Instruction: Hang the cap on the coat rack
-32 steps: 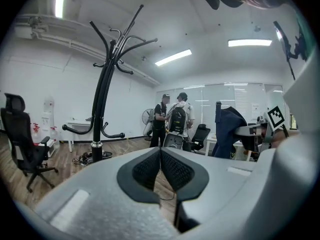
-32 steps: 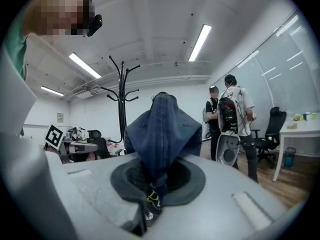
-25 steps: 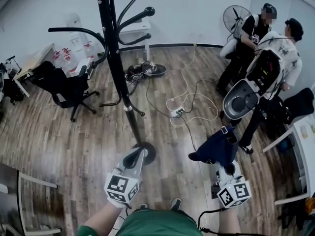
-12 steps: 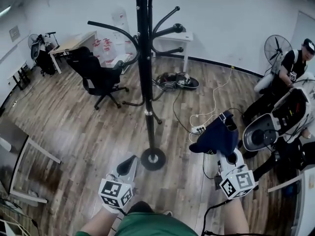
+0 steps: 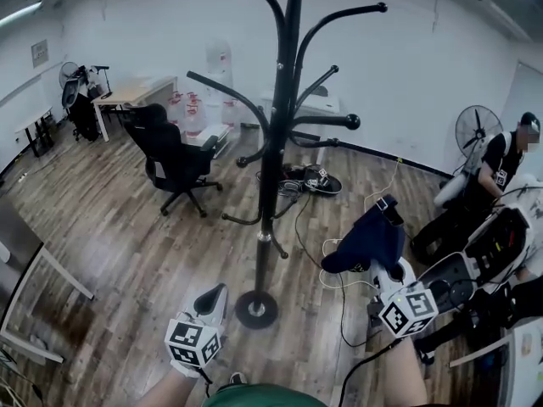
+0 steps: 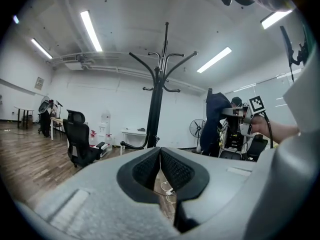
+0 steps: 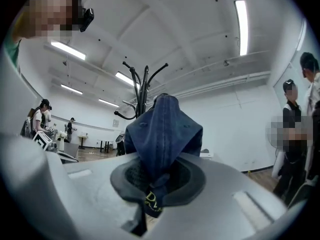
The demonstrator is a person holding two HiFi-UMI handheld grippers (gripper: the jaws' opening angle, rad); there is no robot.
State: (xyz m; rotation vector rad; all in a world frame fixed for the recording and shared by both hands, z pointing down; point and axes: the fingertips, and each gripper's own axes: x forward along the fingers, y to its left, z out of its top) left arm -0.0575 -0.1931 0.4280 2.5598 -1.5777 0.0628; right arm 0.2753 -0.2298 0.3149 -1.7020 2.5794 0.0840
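Note:
A black coat rack (image 5: 276, 142) with curved hooks stands on a round base (image 5: 256, 309) in the middle of the wooden floor; it also shows ahead in the left gripper view as the coat rack (image 6: 156, 104) and behind the cap in the right gripper view as the coat rack (image 7: 141, 91). A dark blue cap (image 5: 366, 242) sticks up from my right gripper (image 5: 383, 271), which is shut on the cap's fabric (image 7: 162, 139), right of the pole. My left gripper (image 5: 212, 297) is low, left of the base, its jaws (image 6: 159, 169) pressed together with nothing between them.
A black office chair (image 5: 170, 155) stands left of the rack. Cables and a power strip (image 5: 335, 248) lie on the floor behind it. People stand with a fan (image 5: 477, 130) and equipment at the right. Tables (image 5: 34, 270) line the left side.
Both grippers have risen and the view has tilted up, so the rack's upper hooks now show. The cap, still held, has come up beside the pole.

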